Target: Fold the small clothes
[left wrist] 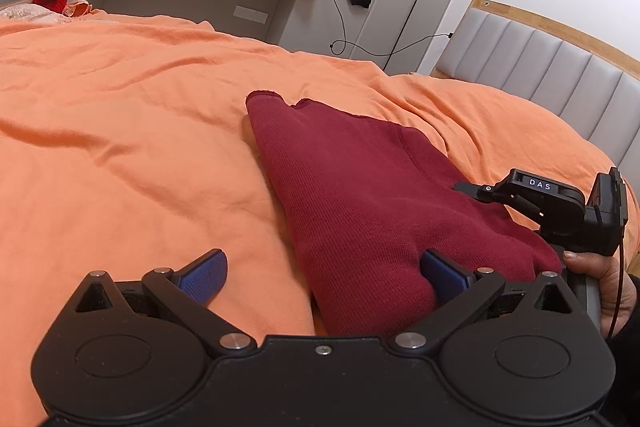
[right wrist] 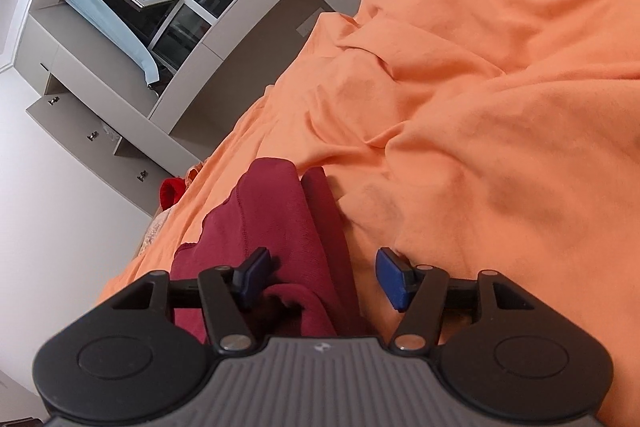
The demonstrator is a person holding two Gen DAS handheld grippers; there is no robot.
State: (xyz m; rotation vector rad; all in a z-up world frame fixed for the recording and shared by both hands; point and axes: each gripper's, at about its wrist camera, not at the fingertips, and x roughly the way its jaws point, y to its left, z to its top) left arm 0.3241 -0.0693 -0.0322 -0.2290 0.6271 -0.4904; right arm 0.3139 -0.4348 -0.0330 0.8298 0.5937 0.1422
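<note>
Already the red garment (left wrist: 360, 195) lies folded narrow on the orange bed (left wrist: 120, 131), stretching toward 12 o'clock; both the left tool (left wrist: 324, 275) and right tool (right wrist: 324, 277) gape, gripping nothing. Probably another fold remains.

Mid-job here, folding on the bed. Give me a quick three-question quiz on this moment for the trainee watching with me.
1. True or false: the left gripper has its jaws shut tight on the dark red garment.
2. What does the dark red garment lie on? A) a wooden floor B) the orange bedsheet C) a grey chair
3. In the right wrist view, what lies between the blue pads of the right gripper?

Key
1. False: the jaws stand wide open, one pad over the sheet, one at the garment.
2. B
3. A bunched edge of the dark red garment and some orange sheet; the pads stand apart, not pressing on it.
</note>
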